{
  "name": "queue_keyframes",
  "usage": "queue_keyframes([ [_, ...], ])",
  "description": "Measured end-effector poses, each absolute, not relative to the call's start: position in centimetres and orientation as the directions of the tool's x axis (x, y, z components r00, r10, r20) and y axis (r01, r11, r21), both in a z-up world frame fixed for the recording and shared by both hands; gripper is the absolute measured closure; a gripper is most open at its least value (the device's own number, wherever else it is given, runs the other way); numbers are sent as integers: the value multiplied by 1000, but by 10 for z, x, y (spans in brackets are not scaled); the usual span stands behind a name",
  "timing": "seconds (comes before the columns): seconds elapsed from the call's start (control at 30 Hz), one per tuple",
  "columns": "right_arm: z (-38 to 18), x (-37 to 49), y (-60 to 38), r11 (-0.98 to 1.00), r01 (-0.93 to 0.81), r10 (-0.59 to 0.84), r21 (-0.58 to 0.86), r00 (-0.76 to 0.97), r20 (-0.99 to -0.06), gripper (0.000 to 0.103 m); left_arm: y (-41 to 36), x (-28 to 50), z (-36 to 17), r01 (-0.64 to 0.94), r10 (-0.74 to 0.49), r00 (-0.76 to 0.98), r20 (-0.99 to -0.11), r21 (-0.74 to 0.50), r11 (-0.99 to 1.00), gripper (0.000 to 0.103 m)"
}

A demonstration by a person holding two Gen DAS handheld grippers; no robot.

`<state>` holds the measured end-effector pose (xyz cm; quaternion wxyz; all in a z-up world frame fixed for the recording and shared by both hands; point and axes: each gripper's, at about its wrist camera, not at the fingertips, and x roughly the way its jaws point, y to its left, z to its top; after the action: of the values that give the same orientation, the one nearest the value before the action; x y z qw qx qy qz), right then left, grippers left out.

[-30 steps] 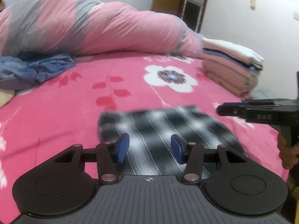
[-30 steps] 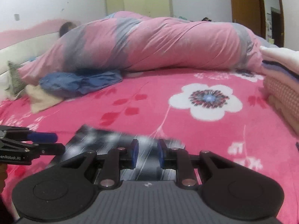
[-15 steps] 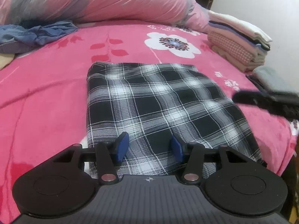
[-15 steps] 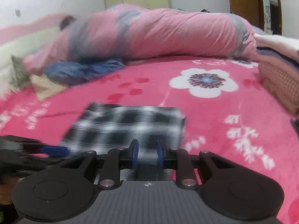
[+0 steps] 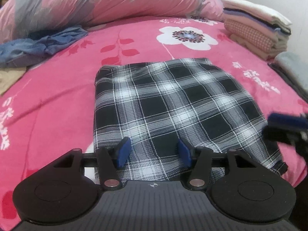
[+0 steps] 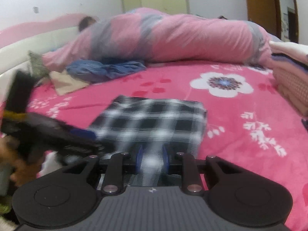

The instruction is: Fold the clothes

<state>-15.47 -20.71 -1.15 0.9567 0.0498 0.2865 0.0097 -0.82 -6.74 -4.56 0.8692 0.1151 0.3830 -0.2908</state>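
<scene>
Item: plaid garment [image 5: 173, 111], black and white check, lying flat as a folded rectangle on the pink floral bedspread [image 5: 63, 96], its near edge at the near side of the bed. Risks: the right gripper [image 6: 152, 158] appears to pinch a bunched ridge of the near hem; if it pulls before the other side is secured, the layers could slide apart and the squared edges skew. The cloth is thin and limp, so a grip on the top layer alone would peel the fold open; whether both layers sit between the pads cannot be told through the blur. The bedspread looks plush and may drag on the underside. Left gripper [image 5: 153, 152]: jaws wide apart, holding nothing, poised over the near edge of the garment, left of centre, with fabric showing between its fingers; whether it touches the cloth cannot be told. Right gripper: jaws narrowed to a small gap, fabric rising between them, at the near right part of the hem. Neighbouring items: stack of folded clothes [image 5: 258, 30] at far right, well apart from the garment; crumpled blue garment [image 5: 44, 44] at far left; pink and grey duvet [image 5: 107, 2] heaped along the far side. This lie fits either a further fold or a lift toward the stack.
</scene>
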Motion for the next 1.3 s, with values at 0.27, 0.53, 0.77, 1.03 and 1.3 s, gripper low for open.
queue_keyframes([
  [0.27, -39, -158, -205, 991, 64, 18, 119, 811, -585, 79, -76, -18, -43, 584, -358, 579, -732, 65, 809, 46],
  [0.53, -52, -176, -199, 997, 18, 31, 79, 816, -577, 78, -85, -25, -42, 567, -309, 616, -725, 135, 813, 45],
  [0.77, -56, -183, -188, 1000, 19, -11, 9, 839, -544, 74, -90, -32, -42, 547, -267, 656, -706, 201, 813, 40],
  [1.03, -41, -208, -232, 967, 185, -74, 177, 865, -497, 35, -64, -30, -32, 523, -332, 657, -677, 92, 848, 25],
  [1.3, -39, -227, -289, 849, 274, -11, 451, 864, -503, 1, -25, -34, -15, 551, -472, 621, -626, -81, 831, 0],
])
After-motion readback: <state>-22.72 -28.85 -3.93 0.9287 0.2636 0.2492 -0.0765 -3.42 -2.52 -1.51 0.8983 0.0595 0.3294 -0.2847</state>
